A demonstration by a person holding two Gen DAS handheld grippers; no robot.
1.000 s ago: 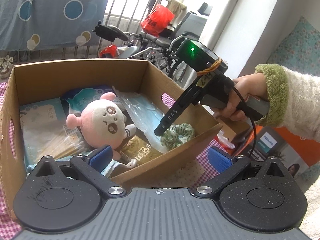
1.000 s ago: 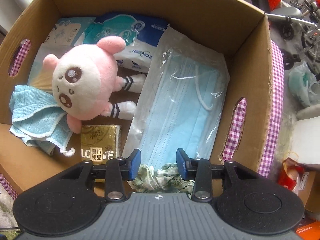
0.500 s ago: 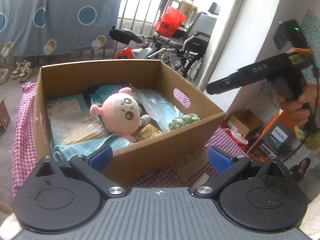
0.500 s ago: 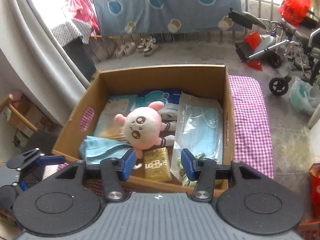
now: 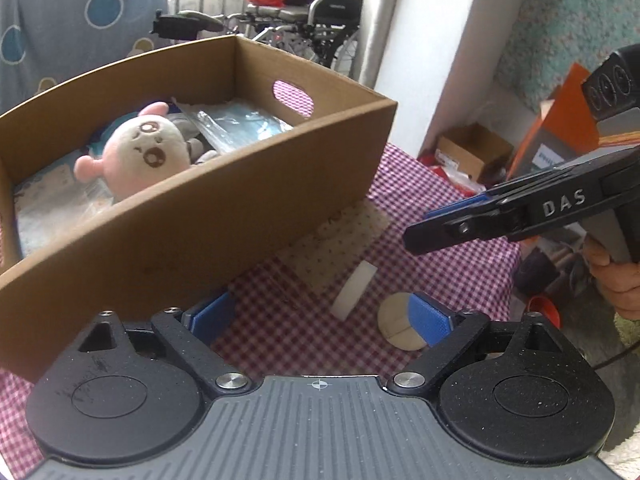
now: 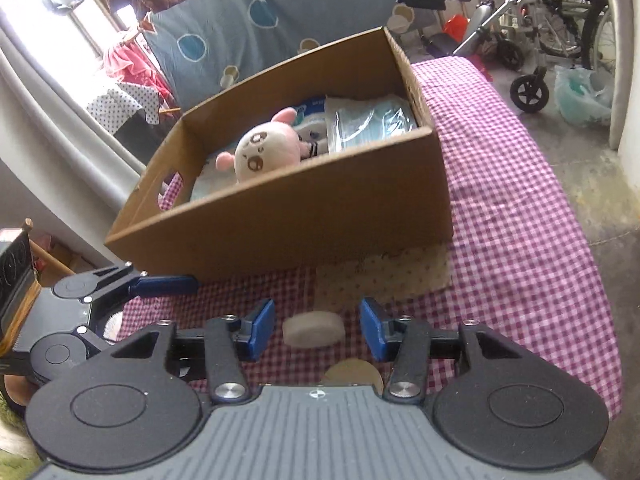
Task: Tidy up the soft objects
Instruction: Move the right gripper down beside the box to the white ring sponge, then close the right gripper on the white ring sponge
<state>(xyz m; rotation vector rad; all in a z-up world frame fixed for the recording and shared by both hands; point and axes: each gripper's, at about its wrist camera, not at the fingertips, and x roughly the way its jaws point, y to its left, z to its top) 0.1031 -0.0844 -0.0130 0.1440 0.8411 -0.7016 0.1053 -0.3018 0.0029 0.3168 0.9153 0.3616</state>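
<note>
A cardboard box [image 5: 224,216] [image 6: 320,208] on the checked cloth holds a pink plush [image 5: 148,152] [image 6: 264,152] and a bag of blue masks [image 5: 240,124] [image 6: 368,120]. In front of it lie a white puff [image 5: 354,290] [image 6: 314,328], a round beige pad [image 5: 394,328] [image 6: 352,372] and a dotted cloth [image 5: 340,236] [image 6: 380,276]. My right gripper [image 6: 316,328] [image 5: 460,220] hovers over the puff, its jaws closing, pads clear of it. My left gripper [image 5: 320,316] [image 6: 160,284] stands wide with nothing between its fingers, jaws closing.
The box's near wall rises just beyond both grippers. A person's hand [image 5: 616,280] holds the right gripper. An orange carton [image 5: 560,132] and a small box [image 5: 472,152] stand right of the table. Wheelchairs [image 6: 552,16] stand behind.
Both grippers pulled back out of the box and came down over the checked cloth in front of it. The green scrunchie that was at the right fingers stayed in the box.
</note>
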